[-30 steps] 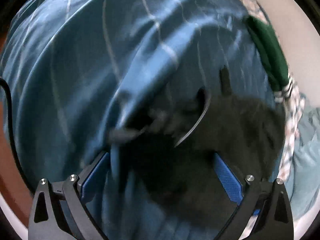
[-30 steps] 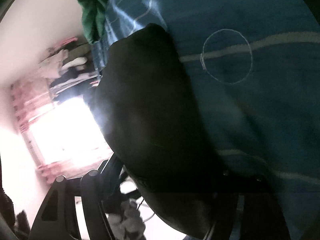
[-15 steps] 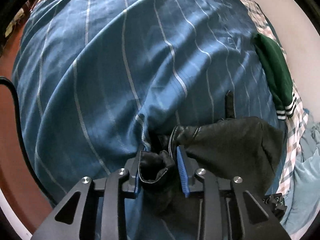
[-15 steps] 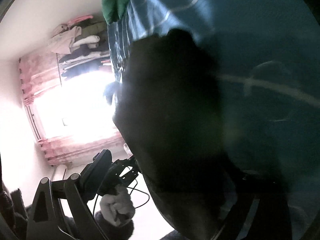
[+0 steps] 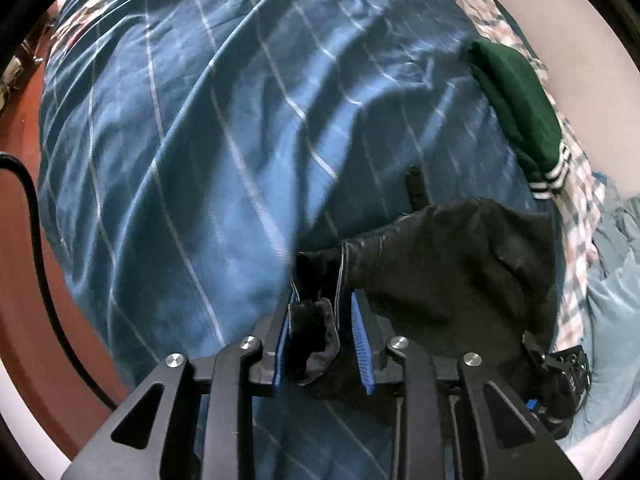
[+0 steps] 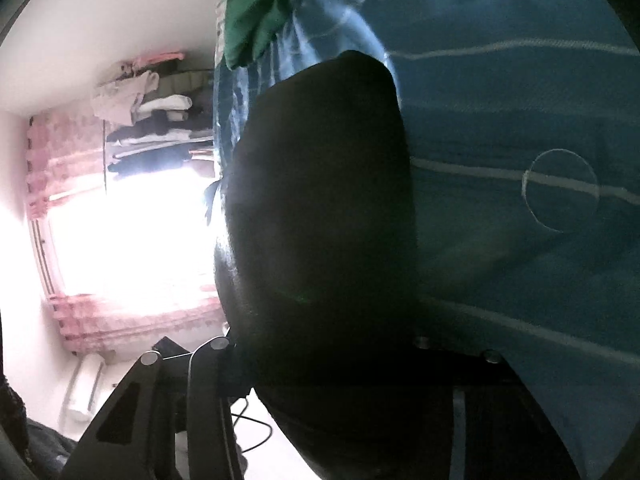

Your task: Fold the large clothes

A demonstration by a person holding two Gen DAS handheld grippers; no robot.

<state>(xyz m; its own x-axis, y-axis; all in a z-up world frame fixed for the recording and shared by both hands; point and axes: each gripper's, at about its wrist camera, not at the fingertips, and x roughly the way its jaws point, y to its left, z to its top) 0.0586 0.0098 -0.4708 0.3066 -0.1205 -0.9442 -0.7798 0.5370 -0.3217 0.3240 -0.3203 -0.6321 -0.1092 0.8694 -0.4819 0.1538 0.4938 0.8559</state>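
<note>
A black garment (image 5: 452,276) hangs over the blue striped bed cover (image 5: 208,152). My left gripper (image 5: 322,312) is shut on a bunched edge of it, between the blue pads (image 5: 359,344). The garment stretches right toward my right gripper, whose body shows at the lower right of the left wrist view (image 5: 560,376). In the right wrist view the black garment (image 6: 320,216) fills the middle and hides the fingertips of the right gripper (image 6: 328,364), which is closed on it.
A folded green garment with white stripes (image 5: 516,112) lies at the bed's right side on a checked sheet (image 5: 580,264). It also shows in the right wrist view (image 6: 252,8). A bright window with pink curtains (image 6: 120,232) and stacked clothes (image 6: 156,128) are left.
My left gripper went from open to shut on the garment's edge a second ago and has since held it, lifting it a little. The right gripper keeps its hold.
</note>
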